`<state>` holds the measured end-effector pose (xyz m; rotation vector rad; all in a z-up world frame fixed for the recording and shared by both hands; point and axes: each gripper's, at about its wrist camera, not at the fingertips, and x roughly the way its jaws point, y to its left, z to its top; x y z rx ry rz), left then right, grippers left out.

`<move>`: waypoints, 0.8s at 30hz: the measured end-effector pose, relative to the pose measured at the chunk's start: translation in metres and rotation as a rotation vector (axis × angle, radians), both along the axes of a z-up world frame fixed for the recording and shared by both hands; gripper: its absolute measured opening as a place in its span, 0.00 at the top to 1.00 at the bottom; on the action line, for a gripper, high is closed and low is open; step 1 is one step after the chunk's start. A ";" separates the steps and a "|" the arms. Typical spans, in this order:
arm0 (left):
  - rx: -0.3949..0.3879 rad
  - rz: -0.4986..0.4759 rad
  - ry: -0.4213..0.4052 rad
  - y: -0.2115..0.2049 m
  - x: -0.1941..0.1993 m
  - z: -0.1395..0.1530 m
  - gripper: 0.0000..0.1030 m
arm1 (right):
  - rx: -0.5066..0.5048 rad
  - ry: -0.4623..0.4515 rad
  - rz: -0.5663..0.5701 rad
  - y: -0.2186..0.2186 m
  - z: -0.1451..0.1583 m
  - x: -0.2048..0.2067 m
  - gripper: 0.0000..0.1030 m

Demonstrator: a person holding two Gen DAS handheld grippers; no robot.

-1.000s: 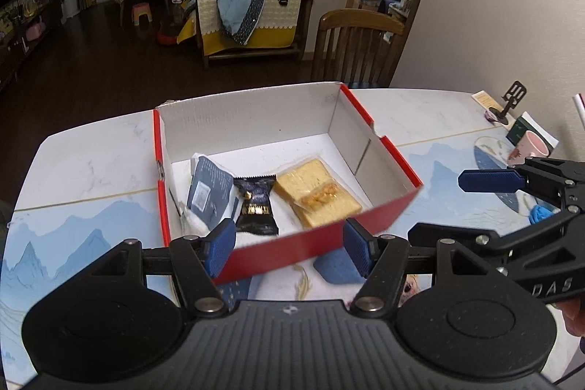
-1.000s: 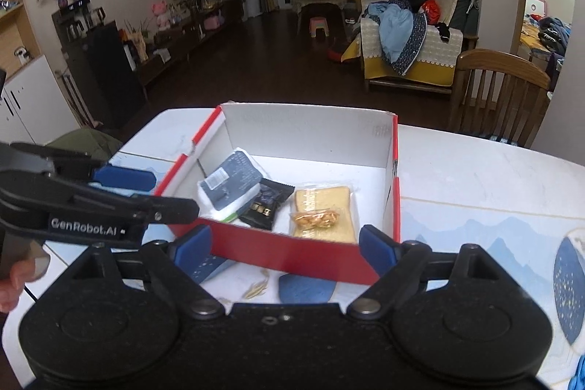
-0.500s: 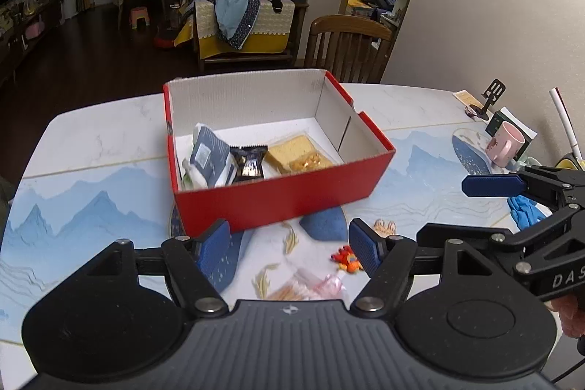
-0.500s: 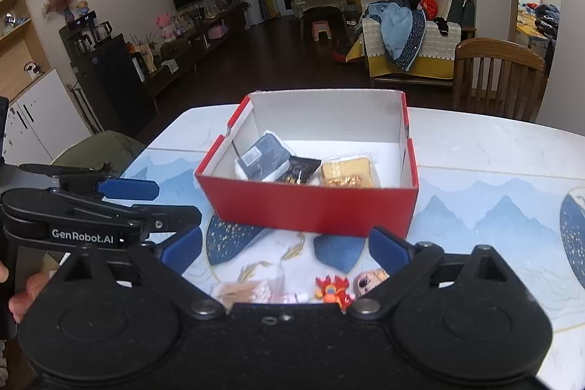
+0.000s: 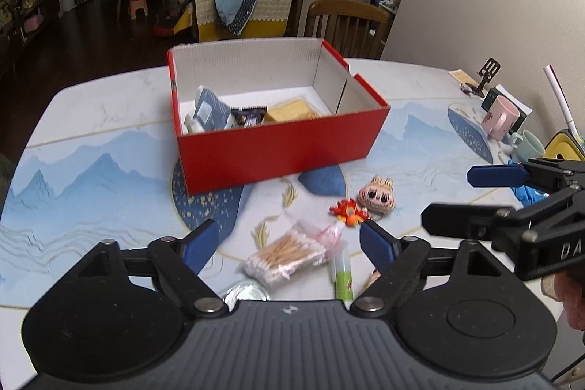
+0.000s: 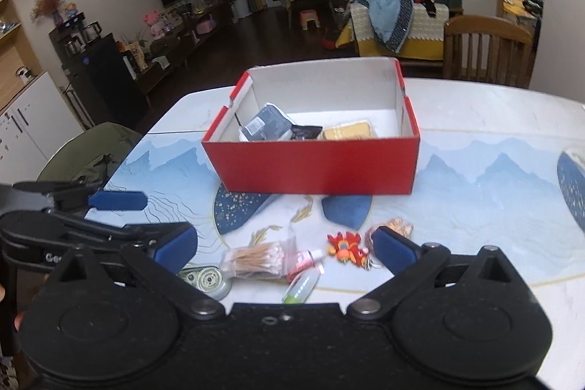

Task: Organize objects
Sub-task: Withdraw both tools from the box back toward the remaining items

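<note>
A red box (image 5: 281, 148) (image 6: 314, 163) stands mid-table and holds a grey pouch (image 5: 210, 108), a dark snack packet (image 5: 248, 116) and a wrapped cake (image 5: 290, 108). In front of it lie a bag of cotton swabs (image 5: 285, 253) (image 6: 256, 258), a green-capped tube (image 5: 342, 275) (image 6: 301, 286), a red toy figure (image 5: 347, 212) (image 6: 345, 245), a beige doll head (image 5: 376, 196) and a round tape measure (image 6: 206, 280). My left gripper (image 5: 289, 243) is open and empty above the swabs. My right gripper (image 6: 285, 245) is open and empty above the same items.
Pink mug (image 5: 499, 117), pale blue mug (image 5: 526, 145), a dark box and a phone stand (image 5: 486, 74) sit at the table's right side. A wooden chair (image 5: 347, 24) stands behind the table, a green chair (image 6: 87, 152) at the left.
Both grippers have pulled back from the red box toward the table's near edge, staying open. The loose items in front of the box have come into view.
</note>
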<state>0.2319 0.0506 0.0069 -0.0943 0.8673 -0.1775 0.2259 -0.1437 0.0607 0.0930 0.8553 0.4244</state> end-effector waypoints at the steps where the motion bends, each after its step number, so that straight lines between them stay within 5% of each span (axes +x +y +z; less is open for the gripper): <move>1: 0.000 0.000 0.003 0.001 -0.002 -0.003 0.16 | 0.002 0.008 -0.008 -0.002 -0.003 -0.002 0.00; 6: -0.005 0.004 0.026 0.006 -0.008 -0.020 0.14 | -0.014 0.044 -0.030 -0.003 -0.018 -0.006 0.01; 9: -0.011 0.030 0.048 0.011 -0.012 -0.033 0.00 | -0.032 0.060 -0.037 -0.003 -0.027 -0.011 0.01; 24: 0.030 0.054 0.106 0.030 -0.014 -0.091 0.00 | -0.100 0.176 -0.057 0.005 -0.077 -0.020 0.01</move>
